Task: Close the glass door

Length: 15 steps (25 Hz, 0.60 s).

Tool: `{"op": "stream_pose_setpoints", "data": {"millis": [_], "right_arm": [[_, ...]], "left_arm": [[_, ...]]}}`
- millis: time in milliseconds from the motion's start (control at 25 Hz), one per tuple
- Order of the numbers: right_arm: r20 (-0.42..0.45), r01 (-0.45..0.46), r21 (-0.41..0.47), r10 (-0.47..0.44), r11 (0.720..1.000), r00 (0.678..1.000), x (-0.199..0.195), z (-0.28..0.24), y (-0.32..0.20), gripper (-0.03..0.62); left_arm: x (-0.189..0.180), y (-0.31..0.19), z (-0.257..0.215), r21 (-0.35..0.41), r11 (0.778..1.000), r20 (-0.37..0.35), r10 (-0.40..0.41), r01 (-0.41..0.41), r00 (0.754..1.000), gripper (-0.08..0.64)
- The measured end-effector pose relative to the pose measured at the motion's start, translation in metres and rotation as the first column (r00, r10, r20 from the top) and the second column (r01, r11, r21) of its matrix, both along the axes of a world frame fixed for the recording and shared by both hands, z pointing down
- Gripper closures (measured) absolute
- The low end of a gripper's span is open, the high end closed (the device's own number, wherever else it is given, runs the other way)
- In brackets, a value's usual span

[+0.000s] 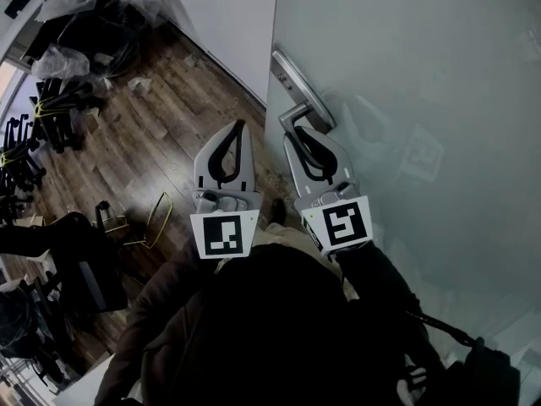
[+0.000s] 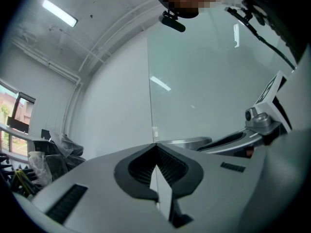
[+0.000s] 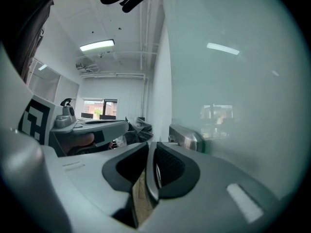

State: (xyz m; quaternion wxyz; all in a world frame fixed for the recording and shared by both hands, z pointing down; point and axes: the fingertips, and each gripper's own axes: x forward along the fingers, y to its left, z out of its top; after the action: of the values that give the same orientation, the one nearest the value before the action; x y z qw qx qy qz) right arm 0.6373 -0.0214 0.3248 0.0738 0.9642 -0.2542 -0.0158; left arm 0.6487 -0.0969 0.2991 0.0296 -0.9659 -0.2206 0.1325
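The frosted glass door [image 1: 423,74] fills the right of the head view, its free edge next to a white wall [image 1: 228,15]. Its metal lever handle [image 1: 297,100] sticks out near that edge. My right gripper [image 1: 287,135] is shut with nothing in it, its tips just under the lever's end. In the right gripper view the handle [image 3: 187,137] lies just right of and beyond the closed tips [image 3: 150,143]. My left gripper [image 1: 241,125] hangs shut and empty to the left of the right gripper, pointing toward the door edge [image 2: 151,106], with the handle [image 2: 187,141] just past its tips [image 2: 155,145].
A dark wooden floor [image 1: 161,125] stretches to the left. Black chairs and plastic-wrapped items [image 1: 76,49] are piled at the upper left. A yellow wire frame [image 1: 156,218] and a black chair [image 1: 68,256] stand lower left. The person's dark jacket [image 1: 270,328] fills the bottom.
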Motion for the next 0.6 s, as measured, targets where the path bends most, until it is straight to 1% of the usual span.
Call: {"op": "stream_pose_setpoints", "data": {"millis": [160, 320, 440, 600], "right_arm": [[0.020, 0.050, 0.017, -0.050, 0.999, 0.999, 0.002, 0.002, -0.016, 0.532], [0.023, 0.105, 0.025, -0.106, 0.994, 0.994, -0.005, 0.003, -0.036, 0.532], [0.021, 0.143, 0.008, -0.143, 0.990, 0.990, -0.028, 0.002, -0.059, 0.531], [0.033, 0.199, 0.000, -0.199, 0.980, 0.980, -0.059, 0.005, -0.087, 0.531]], "left_arm": [[0.005, -0.014, 0.001, -0.010, 1.000, 0.020, -0.013, 0.013, 1.000, 0.563], [-0.005, -0.034, 0.003, -0.012, 0.999, 0.029, -0.038, 0.038, 0.999, 0.563], [-0.032, -0.057, 0.010, -0.007, 0.998, 0.038, -0.066, 0.066, 0.997, 0.563], [-0.068, -0.083, 0.018, -0.021, 0.993, 0.054, -0.117, 0.118, 0.992, 0.563]]}}
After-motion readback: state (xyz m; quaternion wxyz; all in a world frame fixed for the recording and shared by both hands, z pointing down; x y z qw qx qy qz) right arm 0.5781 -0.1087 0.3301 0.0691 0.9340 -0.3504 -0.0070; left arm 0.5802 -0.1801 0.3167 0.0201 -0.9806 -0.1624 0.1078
